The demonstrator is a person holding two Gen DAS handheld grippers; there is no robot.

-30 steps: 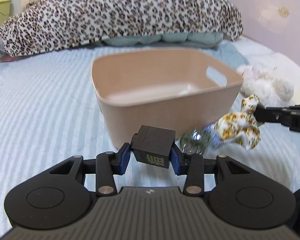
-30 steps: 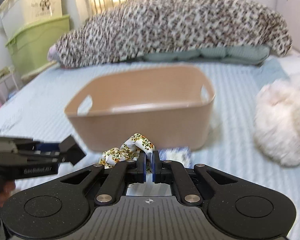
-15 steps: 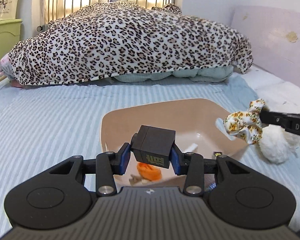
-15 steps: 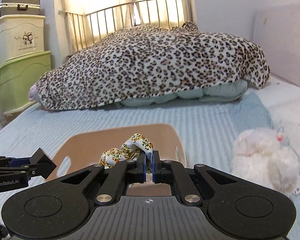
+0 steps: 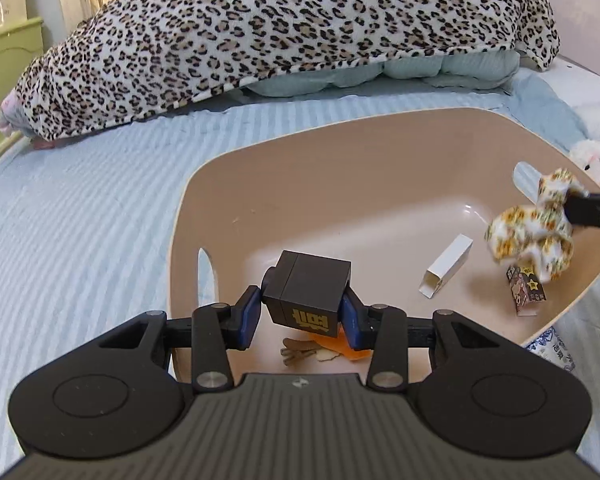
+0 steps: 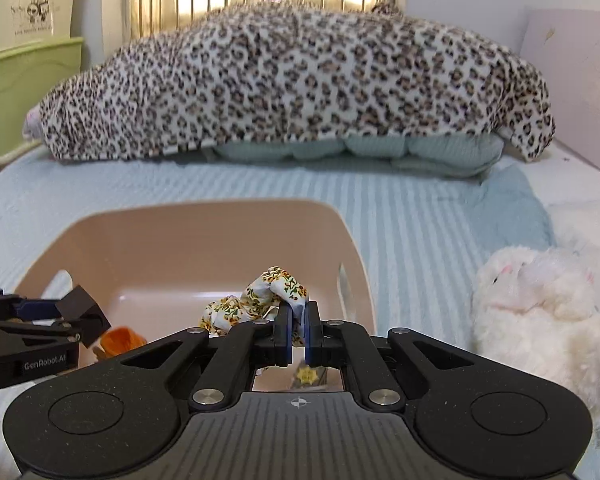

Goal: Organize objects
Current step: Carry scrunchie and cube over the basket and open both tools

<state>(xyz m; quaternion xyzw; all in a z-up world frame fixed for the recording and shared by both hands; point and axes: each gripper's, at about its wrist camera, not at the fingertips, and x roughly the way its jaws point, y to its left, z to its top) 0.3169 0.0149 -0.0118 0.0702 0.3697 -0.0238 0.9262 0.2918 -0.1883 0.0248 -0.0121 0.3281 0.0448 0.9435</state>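
I hold both grippers over the tan plastic bin (image 5: 204,184) that sits on the striped blue bedspread (image 5: 80,184). My left gripper (image 5: 300,312) is clamped on a small black cube with gold lettering (image 5: 308,294), its blue pads pressing the cube's two side faces; the jaws stand about a cube-width apart. The cube hangs above the near left corner of the bin, directly over an orange item (image 5: 340,346) and some small tan pieces (image 5: 298,354) lying on the bin floor. My right gripper (image 6: 296,324) is pinched nearly closed on a floral fabric scrunchie (image 6: 260,298), which bunches up and droops to the left of the fingertips. In the left view the scrunchie (image 5: 536,228) hangs above the bin's right edge, over a small brown packet (image 5: 526,294), with a white open-ended carton (image 5: 448,266) lying at a slant just left of it.

The relation that matters, I judge, is vertical: both held things are already inside the rim's outline, so each needs only a release to drop straight down. The scrunchie is soft and light, white with yellow flowers; it may cling to the pads. The cube looks rigid and should fall cleanly. A white plush toy (image 6: 540,300) lies on the bedspread beyond the bin's right wall, nearer my right gripper.
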